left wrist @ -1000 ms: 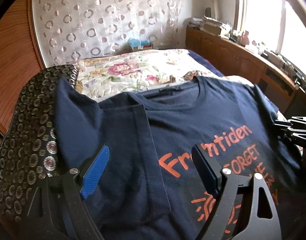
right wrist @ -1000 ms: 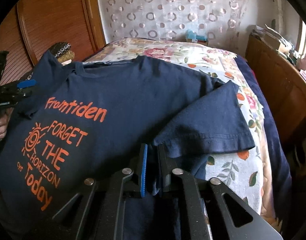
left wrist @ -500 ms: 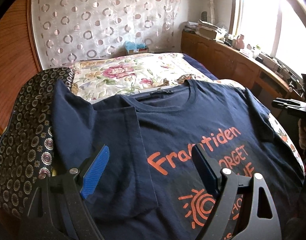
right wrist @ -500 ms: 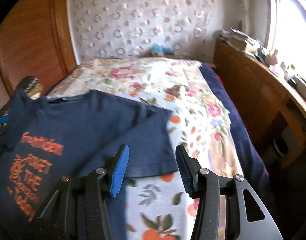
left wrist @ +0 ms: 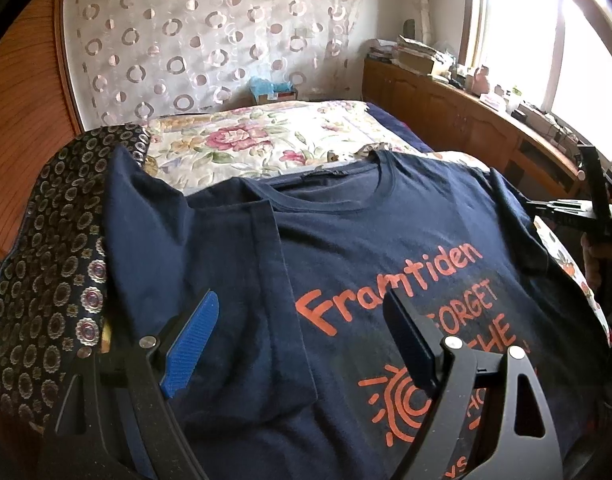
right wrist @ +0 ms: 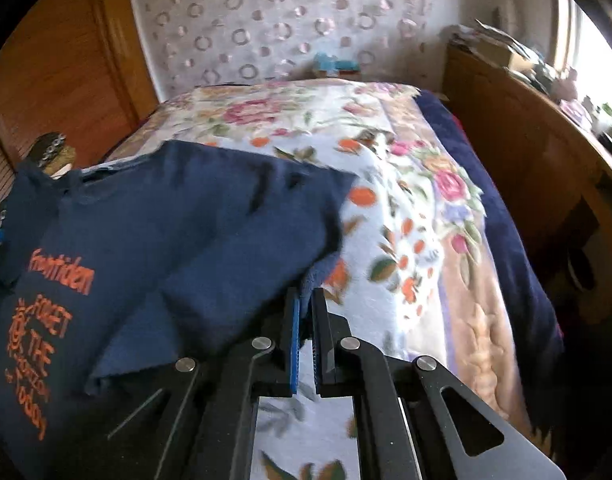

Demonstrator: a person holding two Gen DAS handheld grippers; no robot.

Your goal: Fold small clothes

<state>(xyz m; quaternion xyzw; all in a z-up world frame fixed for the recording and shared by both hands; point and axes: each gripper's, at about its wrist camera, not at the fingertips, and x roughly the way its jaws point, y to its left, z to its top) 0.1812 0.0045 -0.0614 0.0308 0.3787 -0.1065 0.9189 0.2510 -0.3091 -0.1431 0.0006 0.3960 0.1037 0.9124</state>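
Tongs [right wrist: 304, 300] seemingly on soft navy sleeve [right wrist: 242, 280]

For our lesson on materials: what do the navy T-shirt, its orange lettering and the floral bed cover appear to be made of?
Navy T-shirt: soft matte knit, probably cotton jersey; it drapes and creases, with a ribbed collar.
Orange lettering: flat, opaque print, likely screen-printed ink; slightly cracked edges.
Floral bed cover: plush, fleece-like printed blanket, judging by its fuzzy surface, though blur leaves this uncertain.

Your left gripper [left wrist: 298, 344]: jaws wide apart, hovering over navy T-shirt [left wrist: 385, 240], orange print, one sleeve folded inward. Patterned dark cloth [left wrist: 54, 248] alongside at left. Floral bedspread [left wrist: 266, 140] beyond. Your right gripper [left wrist: 577, 212]: far right edge.
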